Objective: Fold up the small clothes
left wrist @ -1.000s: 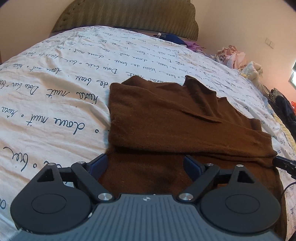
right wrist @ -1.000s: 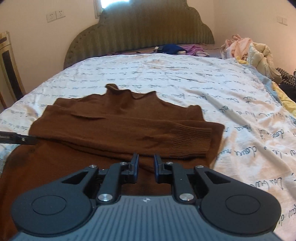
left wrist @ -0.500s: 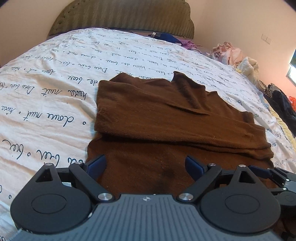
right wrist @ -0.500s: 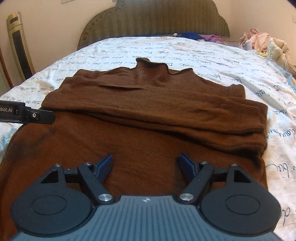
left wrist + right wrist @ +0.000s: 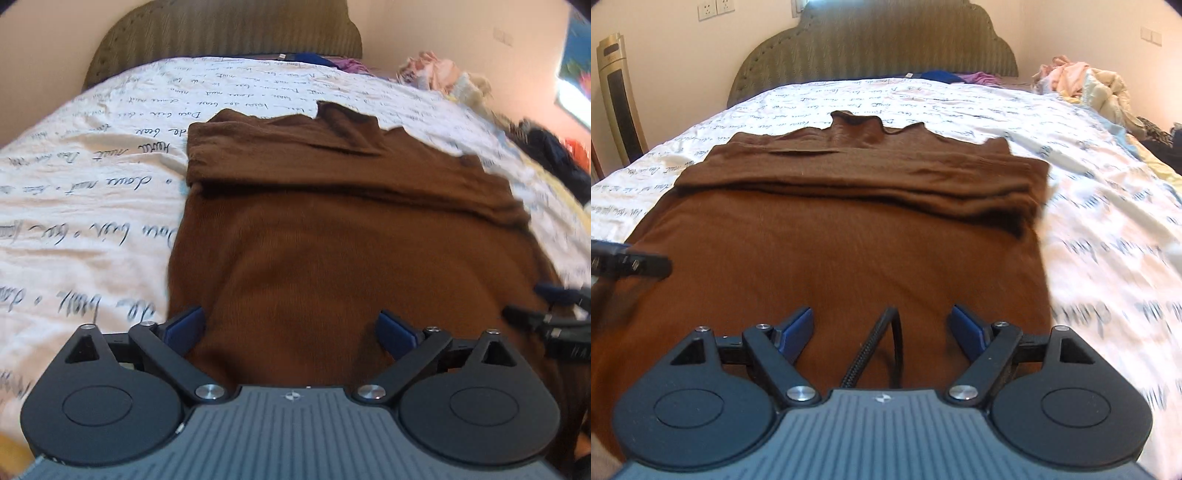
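Brown sweater point(image 5: 351, 236): lying flat mid-bed, sleeves folded across the chest. Bedsheet point(image 5: 92, 192): carrying cursive script, mostly unreadable. Left gripper point(image 5: 291, 328) and right gripper point(image 5: 882, 328): jaws opening wide over the hem, gripping nothing. Cable point(image 5: 875, 347): showing in right view only.

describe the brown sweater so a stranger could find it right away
Start at the bed with the white script-printed sheet and padded green headboard. The brown sweater lies flat mid-bed, sleeves folded across its chest. It is the only dark, spread-out garment; the other clothes are heaped at the edges.
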